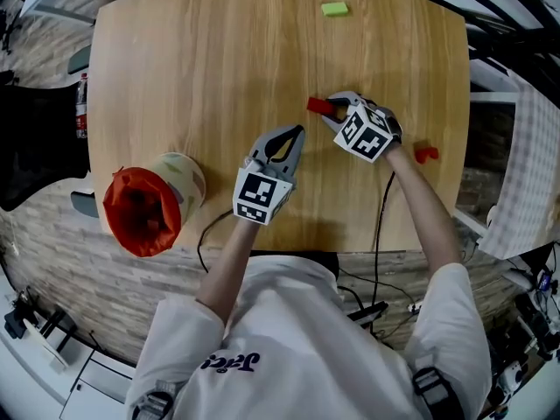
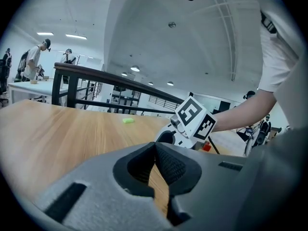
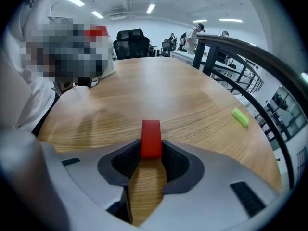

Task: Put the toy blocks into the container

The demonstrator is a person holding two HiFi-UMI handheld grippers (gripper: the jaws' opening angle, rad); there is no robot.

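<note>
Grasp step: right claw [image 3: 152, 150] clamps red block [image 3: 151, 134] on worktop [image 3: 159, 93]; left claw [image 2: 155, 153] closed, empty. Next: lift, carry to container [image 1: 182, 178].

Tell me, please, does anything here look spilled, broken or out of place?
Nothing stands out. The container stands upright near the table edge. The right gripper grips one red block; a green block and a second red block lie loose on the table.
</note>
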